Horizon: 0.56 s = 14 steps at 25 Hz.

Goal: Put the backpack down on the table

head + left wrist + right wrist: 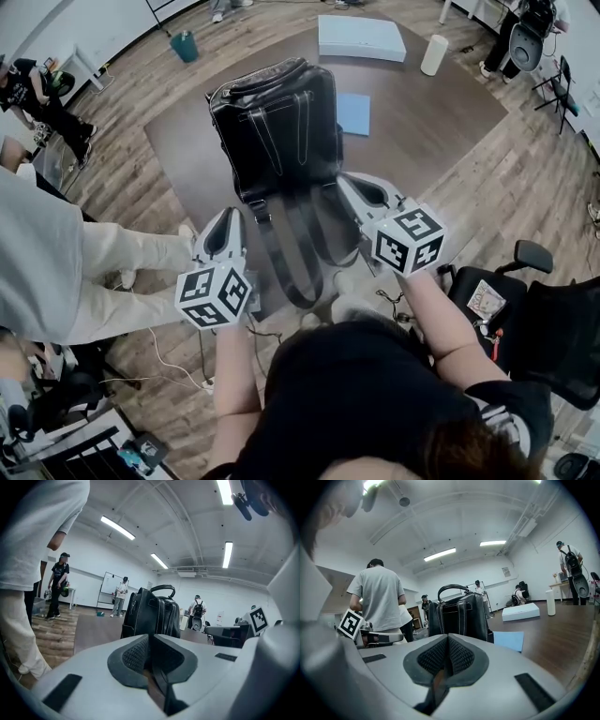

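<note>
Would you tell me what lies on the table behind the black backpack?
Behind the backpack lie a blue sheet, a flat white box and a white cylinder. Whatever the bag itself covers on the table cannot be seen.

We see a dark brown table (441, 122) on a wood floor (525, 187). The black backpack (277, 127) stands upright on it, with a blue sheet (354, 112) just beside. A pale flat box (361, 37) and a white cylinder (434, 54) sit near the far edge.
</note>
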Tool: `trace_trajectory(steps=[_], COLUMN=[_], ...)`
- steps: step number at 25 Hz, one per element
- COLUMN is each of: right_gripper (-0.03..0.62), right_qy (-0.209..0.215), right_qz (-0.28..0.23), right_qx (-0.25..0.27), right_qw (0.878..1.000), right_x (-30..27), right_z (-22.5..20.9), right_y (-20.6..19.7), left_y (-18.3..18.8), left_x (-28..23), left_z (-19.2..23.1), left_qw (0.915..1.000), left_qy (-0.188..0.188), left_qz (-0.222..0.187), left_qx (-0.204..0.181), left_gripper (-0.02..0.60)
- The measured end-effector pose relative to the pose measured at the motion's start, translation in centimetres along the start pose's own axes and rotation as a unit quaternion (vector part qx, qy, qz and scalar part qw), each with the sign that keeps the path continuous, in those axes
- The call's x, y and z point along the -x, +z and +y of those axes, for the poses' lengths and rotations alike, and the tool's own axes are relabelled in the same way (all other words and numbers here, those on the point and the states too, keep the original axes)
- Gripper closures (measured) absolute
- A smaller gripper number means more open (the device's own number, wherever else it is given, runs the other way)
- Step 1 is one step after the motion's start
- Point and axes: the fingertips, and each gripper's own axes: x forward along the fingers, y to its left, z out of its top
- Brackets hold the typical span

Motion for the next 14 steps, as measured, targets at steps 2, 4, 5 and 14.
trace_trajectory(steps=[2,4,5,14], right_gripper=[0.577,0.577,0.577,0.577], right_qy=[0.000,0.000,0.001,0.007], right_qz=[0.003,0.004,0.004,0.016], right_qx=[0.000,0.000,-0.001,-0.003], right_qw=[1.000,1.000,1.000,1.000], right_x=[-0.01,-0.06,-0.11,-0.14], right_z=[-0.13,-0.23,-0.25,-0.56], right_y=[-0.06,-0.04,-0.01,-0.88], left_y=[-0.04,-0.04,-0.04,0.10], left_x=[-0.17,-0.34,-0.42,-0.41], left_z=[-0.11,-0.19,-0.22,-0.97], left_qw=[1.0000,1.0000,1.0000,0.9998], left_qy=[-0.001,-0.002,-0.002,-0.015], left_qz=[0.002,0.003,0.004,-0.015], left_qx=[0.001,0.001,0.001,-0.003], left_gripper=[0.529,0.529,0.529,0.529])
